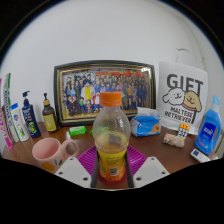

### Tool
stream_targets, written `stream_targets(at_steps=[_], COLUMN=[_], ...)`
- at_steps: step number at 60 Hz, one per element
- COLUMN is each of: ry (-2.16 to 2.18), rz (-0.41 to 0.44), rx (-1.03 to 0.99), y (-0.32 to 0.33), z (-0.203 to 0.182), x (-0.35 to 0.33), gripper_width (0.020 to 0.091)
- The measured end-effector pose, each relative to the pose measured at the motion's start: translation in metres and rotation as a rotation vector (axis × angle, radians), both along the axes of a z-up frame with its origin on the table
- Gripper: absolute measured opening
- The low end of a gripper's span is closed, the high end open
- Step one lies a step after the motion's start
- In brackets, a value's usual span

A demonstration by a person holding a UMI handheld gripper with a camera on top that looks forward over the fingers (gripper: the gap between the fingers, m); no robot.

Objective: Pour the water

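A clear plastic bottle (111, 135) with an orange cap and amber liquid in its lower part stands upright between my fingers, close to the camera. My gripper (112, 168) is shut on the bottle, with the magenta pads (87, 160) pressing on its lower sides. A pink cup (47, 151) sits on the brown table (160, 152), to the left of the bottle and just beyond my left finger; I cannot see whether anything is in it.
A framed group photo (105, 92) leans on the wall behind the bottle. Several pump bottles (30, 115) stand at the left, with a small green box (77, 131) near them. To the right are a blue packet (146, 124), a white "GIFT" box (183, 100) and a blue bottle (209, 130).
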State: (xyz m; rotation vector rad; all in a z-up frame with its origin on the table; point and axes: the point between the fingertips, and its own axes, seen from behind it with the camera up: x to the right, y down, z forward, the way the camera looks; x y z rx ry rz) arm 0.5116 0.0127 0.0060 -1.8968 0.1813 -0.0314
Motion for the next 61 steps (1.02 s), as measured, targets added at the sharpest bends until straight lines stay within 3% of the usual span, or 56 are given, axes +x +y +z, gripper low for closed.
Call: stream_targets(at_steps=[3, 7, 10, 14, 42, 61], ry=[0.001, 0.004, 0.006, -0.001, -0.069, -0.068], rz=[0.002, 0.005, 0.006, -0.002, 0.059, 0.04], rx=[-0.029, -0.092, -0.12, -0.127, -0.215, -0.197], y=[-0.002, -0.008, -0.015, -0.029, -0.246, -0.309], z=[-0.005, -0.013, -0.011, 0.002, 0.136, 0.154], x=[0.001, -0.002, -0.005, -0.01, -0.097, -0.097], gripper_width=[0.0506, 0.0873, 0.0811, 0.0866, 0.0851, 0.0855])
